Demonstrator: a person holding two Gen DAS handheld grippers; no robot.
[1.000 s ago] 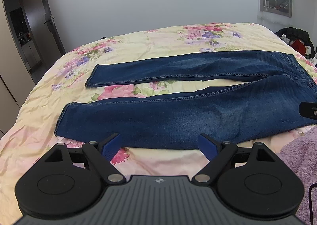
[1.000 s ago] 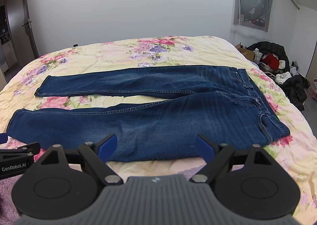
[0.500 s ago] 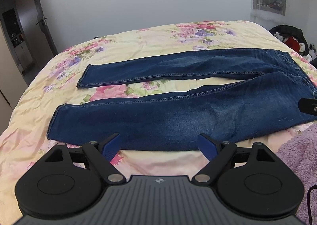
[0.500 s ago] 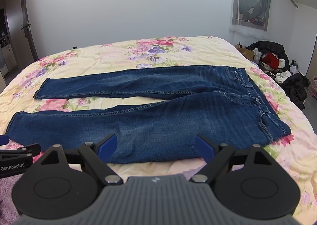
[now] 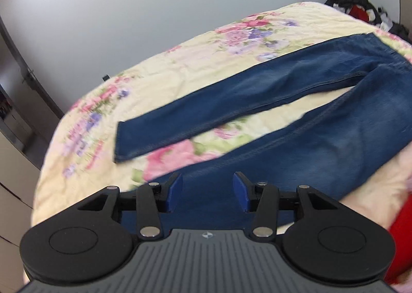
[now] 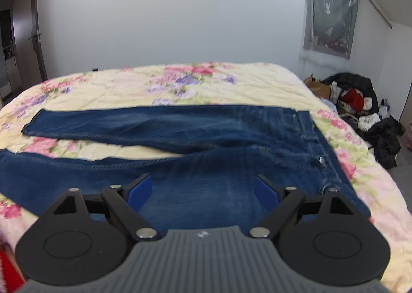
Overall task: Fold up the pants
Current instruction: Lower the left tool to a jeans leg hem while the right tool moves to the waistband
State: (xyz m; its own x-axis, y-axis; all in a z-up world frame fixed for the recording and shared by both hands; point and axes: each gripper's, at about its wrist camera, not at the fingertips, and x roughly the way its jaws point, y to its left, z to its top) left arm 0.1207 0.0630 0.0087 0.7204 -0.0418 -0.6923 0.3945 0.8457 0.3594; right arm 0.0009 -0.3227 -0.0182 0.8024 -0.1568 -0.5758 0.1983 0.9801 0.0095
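Pale walls and a floral bedspread (image 6: 231,86) frame the work: the bed serves as a broad, soft surface on which the jeans (image 6: 206,125) are spread flat, legs apart in a narrow V, so that each leg can be reached on its own. They lie across the bed with the waistband (image 6: 316,143) toward the right side and the hems toward the left; the far leg (image 5: 231,102) runs straight, and the near leg (image 5: 322,148) lies close to the front edge of the bed.

Both tools hang low over the near leg, probably lined up to take its front edge and carry it over onto the far leg. The left gripper (image 5: 207,192) has its blue pads a moderate gap apart, over the lower leg, holding nothing. The right gripper (image 6: 203,190) is spread wider, over the thigh just short of the waistband, also empty.

Dark blue denim, faded paler along the thighs, lies mostly smooth with light stitching on the seams and a metal button (image 6: 321,160) at the fly. Nothing is folded yet.
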